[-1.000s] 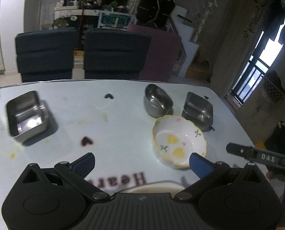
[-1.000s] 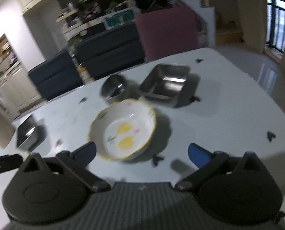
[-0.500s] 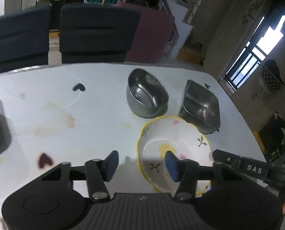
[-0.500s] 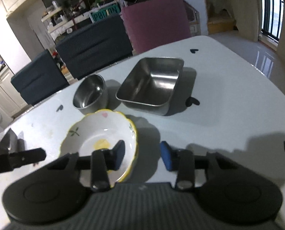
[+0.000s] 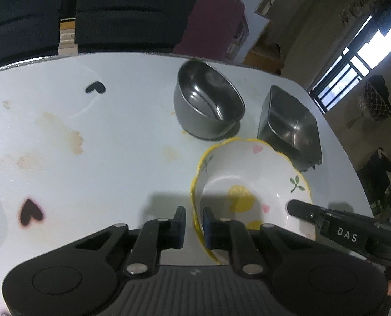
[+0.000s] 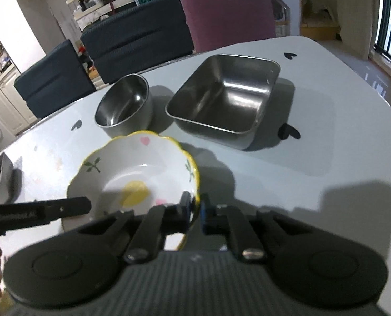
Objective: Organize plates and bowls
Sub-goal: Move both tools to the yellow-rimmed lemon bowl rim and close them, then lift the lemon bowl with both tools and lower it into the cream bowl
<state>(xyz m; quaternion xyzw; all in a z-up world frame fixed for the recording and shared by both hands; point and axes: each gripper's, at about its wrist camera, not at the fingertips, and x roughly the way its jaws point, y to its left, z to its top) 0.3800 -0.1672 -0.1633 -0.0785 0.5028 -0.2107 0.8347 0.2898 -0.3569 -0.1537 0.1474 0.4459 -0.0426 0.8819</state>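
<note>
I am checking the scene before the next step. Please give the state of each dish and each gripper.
Flowered bowl: upright, empty, rim between both grippers' jaws.
Round steel bowl: upright, empty.
Square steel pan: upright, empty.
Left gripper: closing on rim.
Right gripper: closing on rim.

both wrist views look steeply down, close over the table (image 5: 90, 158); both share the flowered bowl (image 6: 143, 173)

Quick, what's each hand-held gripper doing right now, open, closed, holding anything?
Left hand-held gripper: jaws closing on the rim of the floral bowl.
Right hand-held gripper: jaws closing on the opposite side of that bowl's rim.
</note>
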